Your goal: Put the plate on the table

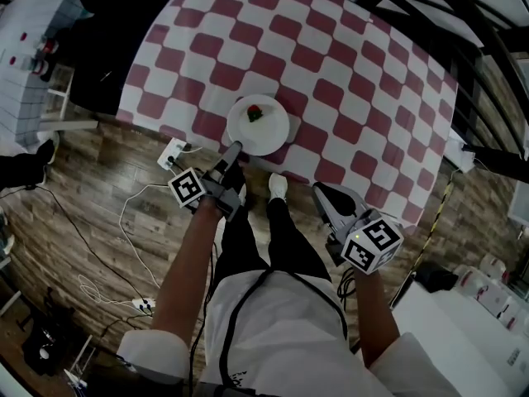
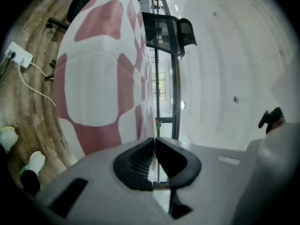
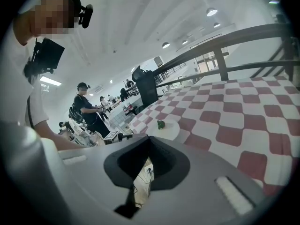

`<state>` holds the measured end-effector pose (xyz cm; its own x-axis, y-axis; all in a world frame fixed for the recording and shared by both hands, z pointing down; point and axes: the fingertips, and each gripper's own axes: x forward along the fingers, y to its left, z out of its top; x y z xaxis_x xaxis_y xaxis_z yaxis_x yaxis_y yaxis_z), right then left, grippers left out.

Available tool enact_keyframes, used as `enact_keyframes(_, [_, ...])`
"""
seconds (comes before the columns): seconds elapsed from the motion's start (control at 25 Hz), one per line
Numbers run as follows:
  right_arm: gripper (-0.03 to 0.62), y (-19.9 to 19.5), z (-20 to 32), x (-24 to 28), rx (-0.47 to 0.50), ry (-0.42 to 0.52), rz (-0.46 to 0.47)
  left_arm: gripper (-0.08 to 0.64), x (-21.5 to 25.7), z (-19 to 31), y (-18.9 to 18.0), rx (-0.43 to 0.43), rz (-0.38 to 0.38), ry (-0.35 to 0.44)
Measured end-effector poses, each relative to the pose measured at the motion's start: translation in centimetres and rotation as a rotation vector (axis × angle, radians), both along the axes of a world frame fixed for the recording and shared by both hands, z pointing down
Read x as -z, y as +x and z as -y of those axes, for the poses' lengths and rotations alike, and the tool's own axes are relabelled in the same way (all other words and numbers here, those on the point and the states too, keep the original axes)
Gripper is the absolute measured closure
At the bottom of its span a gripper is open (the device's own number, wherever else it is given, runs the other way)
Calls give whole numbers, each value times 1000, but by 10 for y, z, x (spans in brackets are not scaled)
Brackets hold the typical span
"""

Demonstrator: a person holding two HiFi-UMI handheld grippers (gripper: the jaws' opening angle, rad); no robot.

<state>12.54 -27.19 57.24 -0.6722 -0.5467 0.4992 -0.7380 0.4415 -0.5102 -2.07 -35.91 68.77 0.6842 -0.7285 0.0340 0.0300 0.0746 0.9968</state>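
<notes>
A white plate (image 1: pixel 269 131) with a small green and red piece of food (image 1: pixel 254 114) sits at the near edge of the red-and-white checked table (image 1: pixel 331 73). My left gripper (image 1: pixel 235 147) reaches its near-left rim and is shut on it. In the left gripper view the jaws (image 2: pixel 154 139) stand almost together, with only a thin pale strip between them and the cloth (image 2: pixel 93 78) beyond. My right gripper (image 1: pixel 324 191) hangs below the table edge, shut and holding nothing (image 3: pixel 149 138). From there the plate (image 3: pixel 168 131) and the food (image 3: pixel 161 124) lie ahead.
A power strip (image 1: pixel 172 153) and cables lie on the wood floor by the table's near-left corner. The person's white shoe (image 1: pixel 278 186) is just below the plate. A black railing (image 1: pixel 488 48) runs along the table's right side. A black chair (image 2: pixel 168 32) stands beyond. People (image 3: pixel 86 104) stand far off.
</notes>
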Motion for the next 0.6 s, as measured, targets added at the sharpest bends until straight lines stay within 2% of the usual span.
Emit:
enact_keyframes(0.4, [583, 5, 6, -2, -18, -6, 9, 540, -6, 9, 7, -11, 26, -38])
enact_keyframes(0.6, [583, 5, 10, 0, -14, -1, 13, 541, -20, 9, 4, -17, 101, -92])
